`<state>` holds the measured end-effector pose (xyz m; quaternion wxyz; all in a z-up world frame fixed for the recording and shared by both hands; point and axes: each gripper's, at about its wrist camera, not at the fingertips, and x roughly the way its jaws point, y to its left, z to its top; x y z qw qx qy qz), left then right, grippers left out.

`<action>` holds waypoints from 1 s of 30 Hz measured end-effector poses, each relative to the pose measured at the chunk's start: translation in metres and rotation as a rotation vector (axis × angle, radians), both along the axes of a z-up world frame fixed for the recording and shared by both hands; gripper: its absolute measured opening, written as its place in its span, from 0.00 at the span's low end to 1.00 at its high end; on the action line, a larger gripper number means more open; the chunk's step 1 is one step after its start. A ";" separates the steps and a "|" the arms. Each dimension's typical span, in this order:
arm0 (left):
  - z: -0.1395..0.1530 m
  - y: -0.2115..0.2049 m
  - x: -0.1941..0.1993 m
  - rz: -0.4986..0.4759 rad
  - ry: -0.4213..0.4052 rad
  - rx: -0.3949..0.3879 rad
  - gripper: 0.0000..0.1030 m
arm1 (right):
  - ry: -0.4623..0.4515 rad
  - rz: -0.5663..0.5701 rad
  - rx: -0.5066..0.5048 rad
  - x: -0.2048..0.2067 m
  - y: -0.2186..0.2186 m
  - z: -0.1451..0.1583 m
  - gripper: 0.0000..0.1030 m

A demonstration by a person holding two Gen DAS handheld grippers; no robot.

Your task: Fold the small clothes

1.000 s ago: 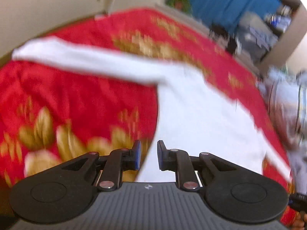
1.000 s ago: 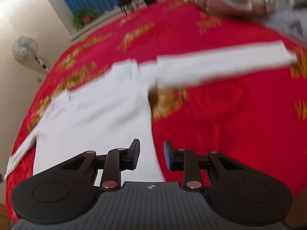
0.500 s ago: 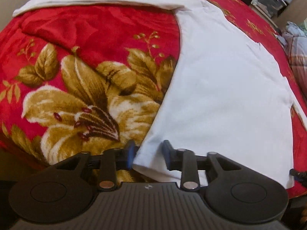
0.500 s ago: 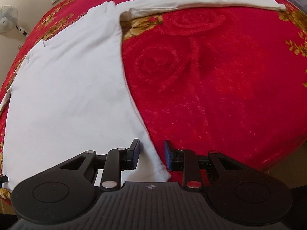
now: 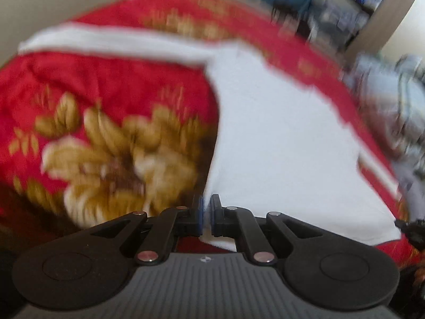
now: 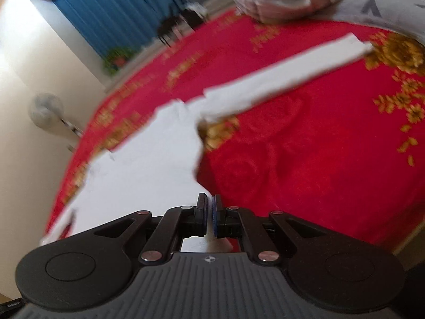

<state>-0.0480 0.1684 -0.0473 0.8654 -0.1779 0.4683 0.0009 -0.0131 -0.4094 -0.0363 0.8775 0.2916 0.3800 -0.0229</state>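
Left wrist view has my left gripper (image 5: pixel 206 212) angled down over the bed, its jaws just having closed, pinched on the bottom corner of the white shirt (image 5: pixel 279 138), which lies spread on the red blanket (image 5: pixel 106 85) with one sleeve stretched out. On the right wrist view I see my right gripper (image 6: pixel 209 216), also tilted down, jaws just closed onto the shirt's (image 6: pixel 148 164) other bottom corner. Half a second ago both corners sat between open jaws; now the picture is blurred and more of the room shows.
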 end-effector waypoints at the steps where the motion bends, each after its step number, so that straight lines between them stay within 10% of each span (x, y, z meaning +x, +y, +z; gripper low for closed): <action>1: -0.006 -0.003 0.005 0.003 0.047 0.026 0.08 | 0.070 0.007 -0.024 0.007 0.003 -0.011 0.04; 4: -0.007 -0.005 0.010 0.039 0.038 0.094 0.14 | 0.208 -0.061 -0.119 0.020 0.006 -0.028 0.09; 8: 0.001 -0.018 0.012 -0.024 -0.038 0.033 0.30 | 0.046 -0.026 -0.144 0.019 0.020 -0.009 0.13; 11: -0.016 -0.036 0.022 -0.079 0.051 0.030 0.33 | 0.049 0.078 -0.116 0.027 0.038 -0.018 0.31; 14: -0.044 -0.038 0.032 -0.064 0.219 0.049 0.32 | 0.264 0.140 -0.158 0.043 0.053 -0.054 0.31; 19: -0.023 -0.039 0.028 -0.040 0.098 0.106 0.47 | 0.185 0.122 -0.148 0.037 0.052 -0.046 0.33; 24: -0.042 -0.041 0.037 -0.062 0.211 0.076 0.56 | 0.273 0.147 -0.196 0.038 0.059 -0.065 0.38; 30: -0.007 -0.053 0.029 -0.064 -0.008 0.160 0.63 | 0.112 0.100 -0.180 0.039 0.052 -0.037 0.38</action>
